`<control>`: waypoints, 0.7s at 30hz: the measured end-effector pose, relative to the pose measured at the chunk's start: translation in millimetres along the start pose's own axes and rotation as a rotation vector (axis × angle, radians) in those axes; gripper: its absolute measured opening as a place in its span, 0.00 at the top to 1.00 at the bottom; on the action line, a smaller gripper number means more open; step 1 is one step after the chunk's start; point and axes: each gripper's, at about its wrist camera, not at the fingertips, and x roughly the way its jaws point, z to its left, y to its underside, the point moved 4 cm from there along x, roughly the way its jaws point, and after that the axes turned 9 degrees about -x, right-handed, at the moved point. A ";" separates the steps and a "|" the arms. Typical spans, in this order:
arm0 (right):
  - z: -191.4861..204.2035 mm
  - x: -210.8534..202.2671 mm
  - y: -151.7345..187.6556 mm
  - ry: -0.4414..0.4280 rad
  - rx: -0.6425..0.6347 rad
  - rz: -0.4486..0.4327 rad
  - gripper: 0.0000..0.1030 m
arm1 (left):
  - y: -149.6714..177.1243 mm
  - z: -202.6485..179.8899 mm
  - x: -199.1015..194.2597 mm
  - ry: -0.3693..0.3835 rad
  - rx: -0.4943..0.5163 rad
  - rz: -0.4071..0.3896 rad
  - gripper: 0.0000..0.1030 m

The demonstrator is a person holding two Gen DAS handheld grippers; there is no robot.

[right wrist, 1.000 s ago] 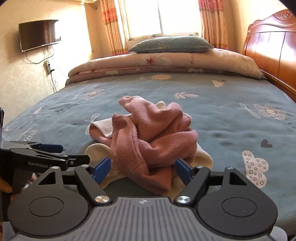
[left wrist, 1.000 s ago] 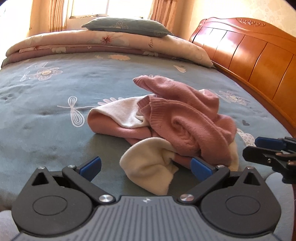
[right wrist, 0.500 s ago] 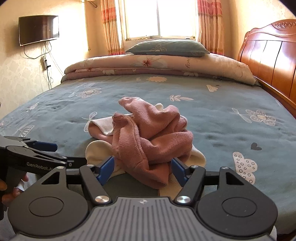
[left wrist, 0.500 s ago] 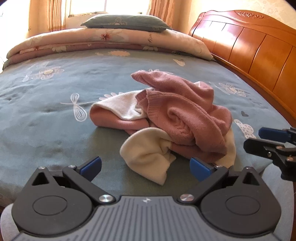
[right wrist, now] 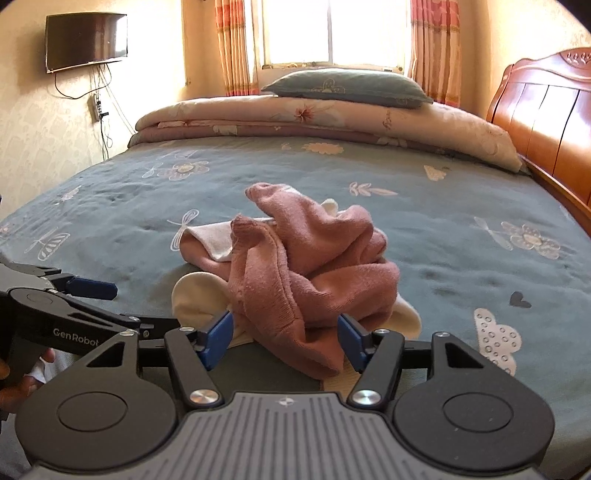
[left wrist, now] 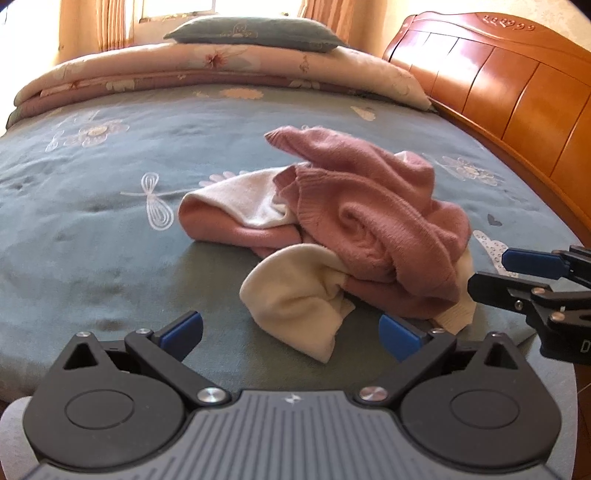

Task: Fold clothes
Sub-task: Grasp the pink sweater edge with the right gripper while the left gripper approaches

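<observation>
On the blue bedspread, near its front edge, the pink-and-cream sweater lies in a crumpled heap; no fold is made, so by this view the whole task is left. Right gripper: jaws closing, a pink fold between them, pads not yet pressing. Left gripper: spread wide, empty, just short of the cream sleeve.

Before us a crumpled sweater on the bed, quilt behind it, pillow on top, headboard to our right
</observation>
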 end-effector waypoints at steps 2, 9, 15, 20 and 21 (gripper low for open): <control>0.9 3.3 1.0 -0.008 0.000 0.003 0.35 | -0.3 1.1 2.3 -0.007 0.005 0.007 0.02; 0.4 13.7 -4.7 0.009 -0.011 0.021 0.35 | -9.3 3.5 8.3 -0.017 0.035 -0.039 0.02; -0.5 18.6 -9.0 0.049 -0.017 0.018 0.35 | -16.9 2.7 21.2 -0.036 0.084 -0.028 0.02; -8.5 23.6 -0.8 0.024 0.021 0.022 0.35 | -20.4 -5.4 28.2 -0.045 0.108 -0.008 0.02; -10.1 24.8 0.2 0.022 0.025 0.024 0.35 | -20.6 -6.8 29.5 -0.048 0.108 -0.007 0.02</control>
